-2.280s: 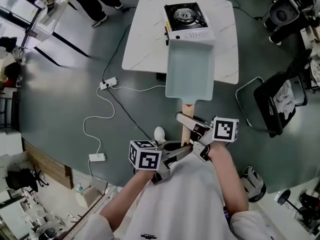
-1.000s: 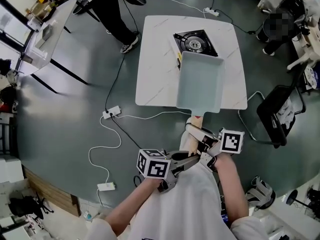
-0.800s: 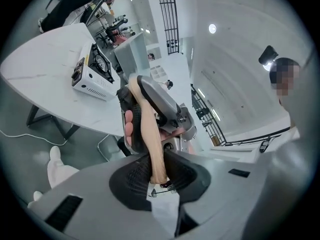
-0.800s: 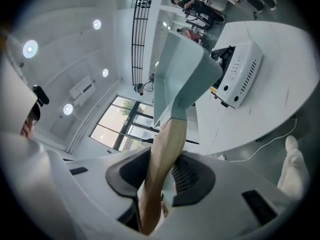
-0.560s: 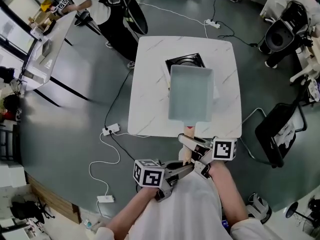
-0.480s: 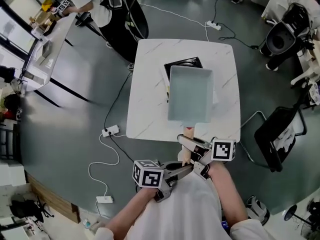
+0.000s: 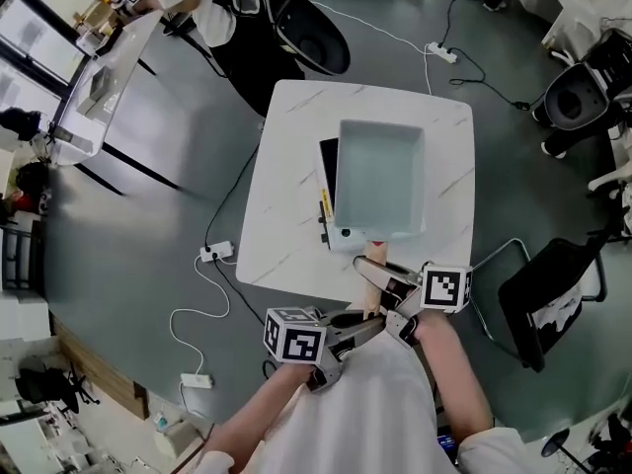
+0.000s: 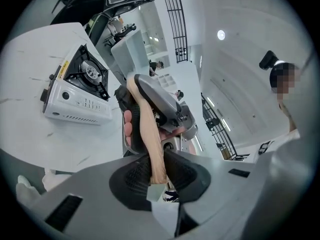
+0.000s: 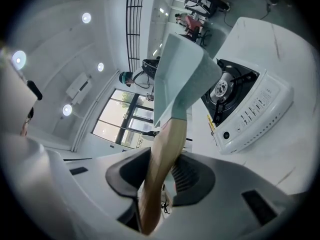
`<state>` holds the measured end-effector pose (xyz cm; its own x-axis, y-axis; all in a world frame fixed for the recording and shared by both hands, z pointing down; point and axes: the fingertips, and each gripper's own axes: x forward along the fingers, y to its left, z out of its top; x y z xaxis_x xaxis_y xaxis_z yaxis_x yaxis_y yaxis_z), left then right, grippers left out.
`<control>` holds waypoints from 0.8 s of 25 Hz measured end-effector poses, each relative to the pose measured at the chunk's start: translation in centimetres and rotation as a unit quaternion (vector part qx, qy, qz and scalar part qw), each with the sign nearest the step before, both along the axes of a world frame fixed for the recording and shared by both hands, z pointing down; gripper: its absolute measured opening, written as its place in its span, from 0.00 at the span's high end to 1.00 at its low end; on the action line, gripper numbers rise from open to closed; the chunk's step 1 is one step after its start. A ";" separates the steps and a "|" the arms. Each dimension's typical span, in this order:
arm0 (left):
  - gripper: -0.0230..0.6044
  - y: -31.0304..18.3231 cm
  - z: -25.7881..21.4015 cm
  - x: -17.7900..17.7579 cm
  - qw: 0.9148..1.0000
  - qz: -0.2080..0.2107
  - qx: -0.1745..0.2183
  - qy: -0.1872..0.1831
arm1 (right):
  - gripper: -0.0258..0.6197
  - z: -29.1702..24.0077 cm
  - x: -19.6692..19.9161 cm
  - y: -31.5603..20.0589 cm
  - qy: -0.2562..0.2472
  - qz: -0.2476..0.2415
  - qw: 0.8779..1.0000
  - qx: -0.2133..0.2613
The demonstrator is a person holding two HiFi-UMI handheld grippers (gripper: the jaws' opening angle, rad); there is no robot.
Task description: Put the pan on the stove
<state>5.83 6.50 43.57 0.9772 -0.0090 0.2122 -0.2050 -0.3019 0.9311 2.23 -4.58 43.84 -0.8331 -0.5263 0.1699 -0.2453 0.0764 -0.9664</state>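
A pale blue-green rectangular pan (image 7: 380, 178) hangs over the gas stove (image 7: 334, 205) on the white marble table (image 7: 286, 235) and covers most of the burner. Its wooden handle (image 7: 370, 276) points toward me. My right gripper (image 7: 380, 276) is shut on the handle nearer the pan. My left gripper (image 7: 363, 316) is shut on the handle's end. In the right gripper view the pan (image 9: 182, 76) rises tilted above the stove (image 9: 247, 106), with the handle (image 9: 161, 166) between the pads. The left gripper view shows the handle (image 8: 149, 134) clamped, the stove (image 8: 80, 91) at left.
A black chair (image 7: 553, 299) stands right of the table. A power strip (image 7: 215, 253) and cables lie on the grey floor at left. A person with a dark chair (image 7: 296, 33) is beyond the table's far edge. Another office chair (image 7: 583, 97) is at far right.
The pan has travelled forward from short of the stove to over it. Both grippers kept their hold on the handle. The table and stove now sit closer below me.
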 end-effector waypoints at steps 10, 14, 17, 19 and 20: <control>0.85 -2.4 1.2 0.9 1.000 -0.009 -0.007 -0.006 | 0.76 1.1 0.4 -2.2 -0.021 -0.002 0.999 -0.024; 0.85 -3.2 1.8 1.3 1.000 -0.018 -0.010 -0.006 | 0.76 2.1 0.9 -3.0 -0.006 -0.014 1.000 -0.023; 0.85 -4.0 2.6 1.5 0.999 -0.027 -0.020 -0.004 | 0.76 2.7 0.7 -3.6 -0.018 -0.015 0.999 -0.035; 0.85 -4.2 3.0 1.7 0.999 -0.032 -0.027 -0.004 | 0.76 3.3 0.8 -3.8 -0.020 -0.018 0.999 -0.044; 0.85 -4.4 3.2 1.8 0.999 -0.035 -0.029 -0.004 | 0.76 3.6 0.9 -3.9 -0.015 -0.021 0.999 -0.045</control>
<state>7.59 2.10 46.75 0.9729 -0.0645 0.2218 -0.2308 -0.2315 0.9451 3.15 -8.52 47.46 -0.8598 -0.4742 0.1892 -0.2138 -0.0021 -0.9769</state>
